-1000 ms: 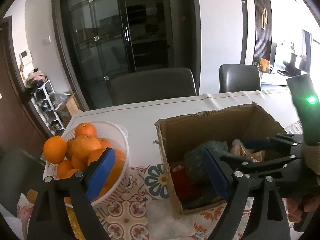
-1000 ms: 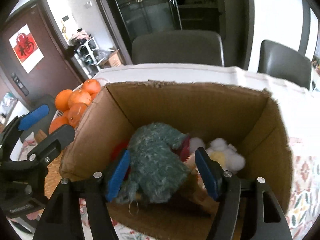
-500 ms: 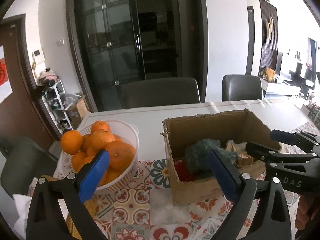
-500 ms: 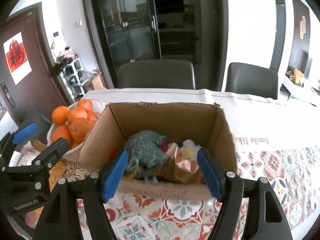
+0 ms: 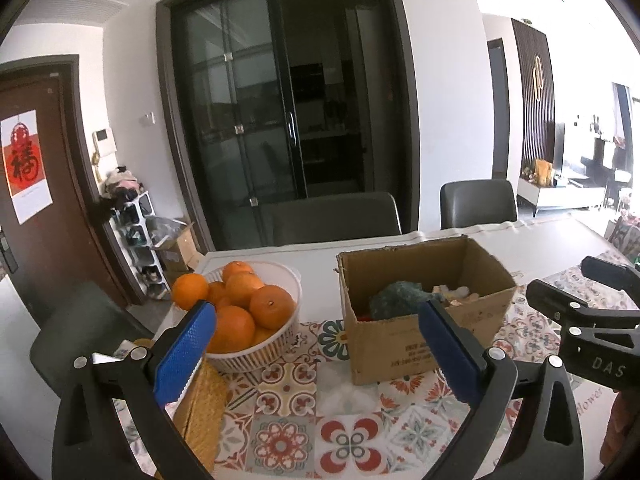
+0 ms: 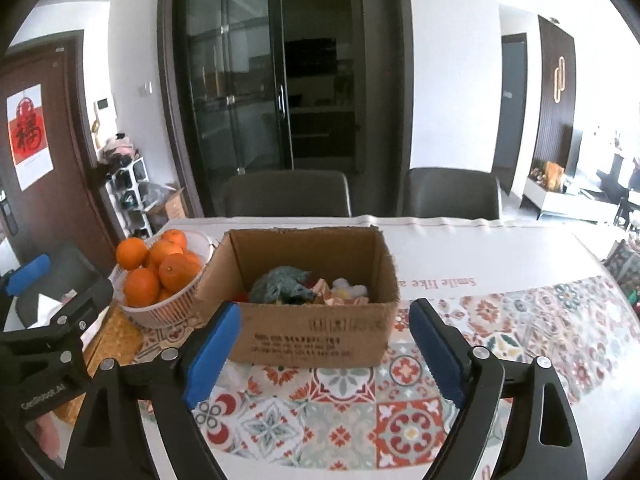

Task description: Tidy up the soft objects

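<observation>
An open cardboard box stands on the patterned tablecloth; it also shows in the left wrist view. Inside lie a teal fuzzy soft toy, also in the left wrist view, a red item, crumpled tan cloth and a white-yellow plush. My right gripper is open and empty, held back in front of the box. My left gripper is open and empty, to the box's front left. Each gripper shows at the edge of the other's view.
A white basket of oranges stands left of the box, also in the right wrist view. A woven yellow mat lies at the front left. Two dark chairs stand behind the table. The tablecloth spreads right.
Both grippers have pulled back and up away from the box. The right gripper, which was around the teal toy inside the box, is now outside it and empty; the toy stays in the box.
</observation>
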Demonstrator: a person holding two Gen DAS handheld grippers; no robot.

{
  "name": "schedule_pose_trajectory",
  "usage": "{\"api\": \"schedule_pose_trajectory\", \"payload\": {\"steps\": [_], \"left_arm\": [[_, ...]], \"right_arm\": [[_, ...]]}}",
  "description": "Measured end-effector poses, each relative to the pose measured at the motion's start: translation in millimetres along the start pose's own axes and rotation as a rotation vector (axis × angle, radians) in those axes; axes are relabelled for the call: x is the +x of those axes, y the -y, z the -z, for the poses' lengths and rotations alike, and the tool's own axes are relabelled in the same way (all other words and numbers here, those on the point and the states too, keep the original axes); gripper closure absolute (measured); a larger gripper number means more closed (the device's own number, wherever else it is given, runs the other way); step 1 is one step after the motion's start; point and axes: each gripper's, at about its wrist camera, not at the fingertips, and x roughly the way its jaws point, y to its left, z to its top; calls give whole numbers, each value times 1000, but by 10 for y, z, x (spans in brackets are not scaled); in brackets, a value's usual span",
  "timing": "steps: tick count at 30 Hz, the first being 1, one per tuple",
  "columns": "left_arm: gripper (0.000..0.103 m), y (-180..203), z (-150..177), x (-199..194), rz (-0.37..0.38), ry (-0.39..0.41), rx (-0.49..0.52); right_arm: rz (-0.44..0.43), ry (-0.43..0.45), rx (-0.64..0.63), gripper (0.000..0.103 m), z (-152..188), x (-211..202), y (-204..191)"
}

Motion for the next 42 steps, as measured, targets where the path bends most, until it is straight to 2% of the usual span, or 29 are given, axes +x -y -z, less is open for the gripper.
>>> {"api": "schedule_pose_trajectory", "payload": {"steps": [9,22,33,42], "left_arm": [[0,-22,190,-674,-1,47,-1],[0,-18,510,-1319,10,71,-9],[0,-12,673,-1557,19,73,-16],[0,-2,695,-1665,14,91,-8]], "right_arm": [[12,73,19,13,292,-701,-5],[37,110,14,12,690,-1324,-50],[60,130,12,10,894,-1619,-83],[51,123,23,10,920,-1678,-74]]}}
